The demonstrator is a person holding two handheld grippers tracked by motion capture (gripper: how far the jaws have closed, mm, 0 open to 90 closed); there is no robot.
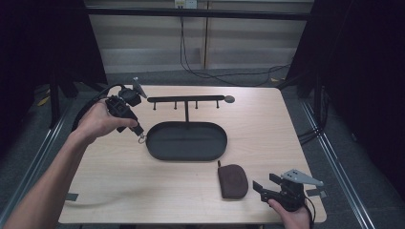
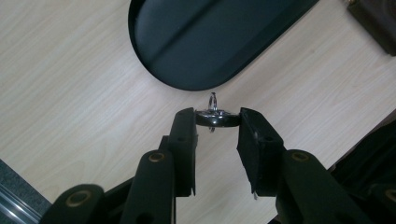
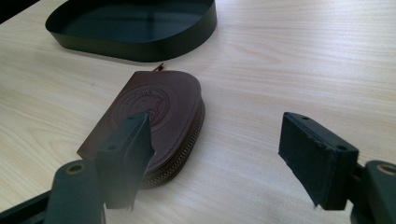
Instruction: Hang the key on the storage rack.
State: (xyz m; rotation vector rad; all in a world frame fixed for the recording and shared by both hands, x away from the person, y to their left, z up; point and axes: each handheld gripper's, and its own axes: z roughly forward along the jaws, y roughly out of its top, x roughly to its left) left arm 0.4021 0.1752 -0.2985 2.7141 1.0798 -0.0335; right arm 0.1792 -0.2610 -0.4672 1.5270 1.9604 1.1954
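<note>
The left gripper [image 2: 217,119] was pinching a small black key fob with a silver metal ring [image 2: 214,115] between its 2 pads, held in the air above the pale wooden table [image 1: 267,129], just beside the left end of the black oval metal tray [image 1: 186,141]; the ring [image 1: 142,139] hung loose below the jaws. Behind the tray stood a black metal hanger bar with 4 small hooks [image 1: 186,99] on a thin post. The right gripper [image 3: 219,154] rested near the table's front right corner with its jaws spread wide and nothing between them; a brown leather zip pouch [image 3: 154,121] lay flat just beside its left jaw, apart from the tray.

Judging by the lift, the step in hand looked like carrying the fob toward a hook or into the tray; to do it well, the grip should stay firm on the fob's body so the ring swings free; the ring would need to face a hook squarely, lowered over the tip before the jaws let go; a tilted approach could make it slip off and drop.
</note>
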